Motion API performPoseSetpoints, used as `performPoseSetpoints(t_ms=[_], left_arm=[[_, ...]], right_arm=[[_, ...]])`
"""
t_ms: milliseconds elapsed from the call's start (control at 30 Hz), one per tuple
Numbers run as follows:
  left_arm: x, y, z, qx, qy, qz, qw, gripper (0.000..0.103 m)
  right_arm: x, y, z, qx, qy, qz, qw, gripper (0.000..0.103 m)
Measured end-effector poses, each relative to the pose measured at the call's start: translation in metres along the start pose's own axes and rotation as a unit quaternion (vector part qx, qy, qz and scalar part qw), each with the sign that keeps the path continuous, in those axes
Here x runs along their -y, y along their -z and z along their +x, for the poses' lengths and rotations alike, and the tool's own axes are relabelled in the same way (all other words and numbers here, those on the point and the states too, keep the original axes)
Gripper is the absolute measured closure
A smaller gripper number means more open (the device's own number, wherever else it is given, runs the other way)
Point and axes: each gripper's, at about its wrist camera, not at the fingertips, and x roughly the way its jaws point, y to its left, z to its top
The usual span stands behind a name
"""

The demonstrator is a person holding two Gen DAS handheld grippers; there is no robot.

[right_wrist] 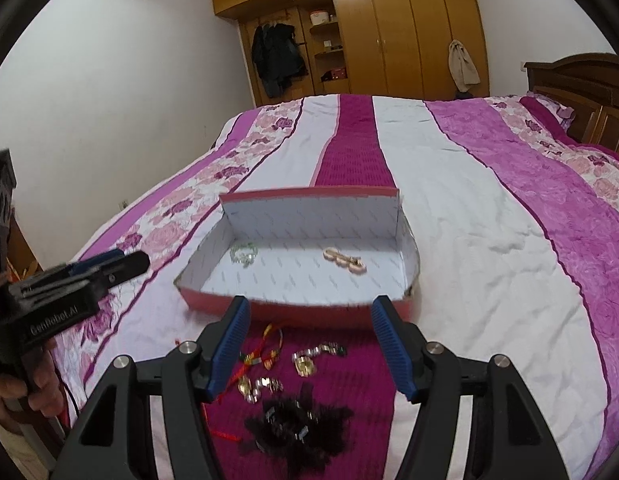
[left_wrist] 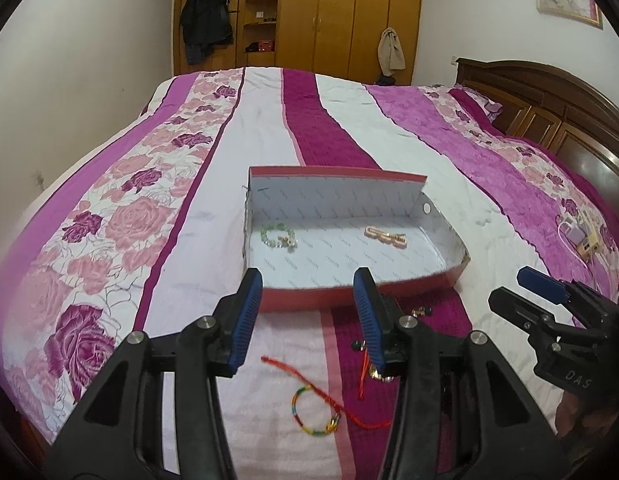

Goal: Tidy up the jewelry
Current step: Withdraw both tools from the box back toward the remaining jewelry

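Note:
An open red box (left_wrist: 453, 276) (right_wrist: 213, 300) with a white lining lies on the bed. Inside it lie a green bead bracelet (left_wrist: 278, 237) (right_wrist: 244, 253) and a pink-gold bracelet (left_wrist: 386, 236) (right_wrist: 345, 262). My left gripper (left_wrist: 307, 320) is open and empty, just in front of the box, above a multicoloured bracelet (left_wrist: 315, 410) and a red string (left_wrist: 305, 380). My right gripper (right_wrist: 309, 344) is open and empty over loose pieces: a gold watch (right_wrist: 307, 362), a silver chain (right_wrist: 261, 386), a red-and-green cord (right_wrist: 265, 350) and a black feathery piece (right_wrist: 297, 426).
The bed has a pink, white and magenta striped floral cover (left_wrist: 149, 216) (right_wrist: 489, 240). A wooden headboard (left_wrist: 549, 112) stands at the right, a wardrobe (right_wrist: 389, 32) at the far wall. A charger and cable (left_wrist: 577, 236) lie at the right of the bed.

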Motion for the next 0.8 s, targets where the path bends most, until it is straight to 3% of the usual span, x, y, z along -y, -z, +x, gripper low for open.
performPoseSetpoints(t_ms=[300, 800], left_arm=[[0.000, 0.034, 0.006, -0.049, 0.001, 0.006, 0.9988, 0.064], [-0.002, 0.069, 0.037, -0.140, -0.005, 0.011, 0.9901, 0.064]], right_arm=[[-0.010, 0.031, -0.005, -0.030, -0.004, -0.025, 0.999, 0.037], [-0.015, 0.067, 0.024, -0.105, -0.006, -0.026, 0.994, 0.037]])
